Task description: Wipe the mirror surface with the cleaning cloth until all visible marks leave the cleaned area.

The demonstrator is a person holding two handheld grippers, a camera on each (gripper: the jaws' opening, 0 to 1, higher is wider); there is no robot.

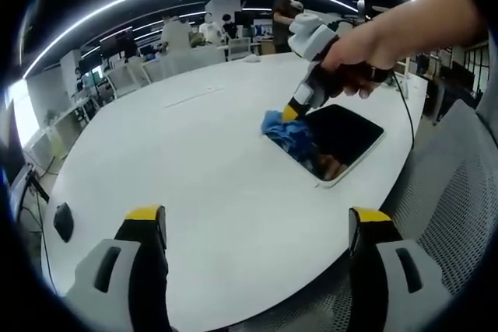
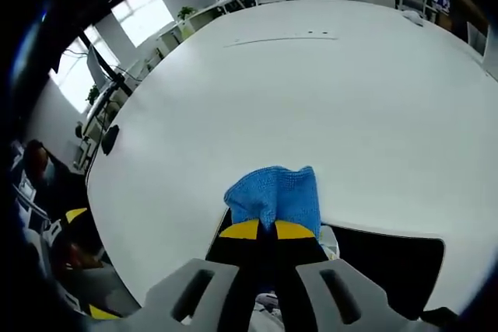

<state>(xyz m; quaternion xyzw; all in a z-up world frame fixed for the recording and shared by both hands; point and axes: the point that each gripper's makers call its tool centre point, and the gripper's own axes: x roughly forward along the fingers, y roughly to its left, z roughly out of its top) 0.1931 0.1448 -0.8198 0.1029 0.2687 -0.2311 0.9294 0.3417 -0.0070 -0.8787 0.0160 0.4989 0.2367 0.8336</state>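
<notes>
Wiping step: right tool (image 2: 268,229) clenched on the blue cleaning cloth (image 2: 274,192), at the mirror's edge.

Mirror (image 1: 342,134) lies flat on the white table (image 1: 194,161), directly under the right tool; the cloth bunches ahead of its tips, over the rim. Left tool (image 1: 257,223) is released, jaws wide, held back well apart from the mirror. Likely best: press the cloth flat, stroke across the dark glass in overlapping passes, keep the grip firm, and steady the frame if it slides.

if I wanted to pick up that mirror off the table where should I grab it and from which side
Grip the mirror by its white rim at the long edge facing the left gripper, coming in low. It lies flat on the table, and the right gripper holds the cloth at its far end.
</notes>
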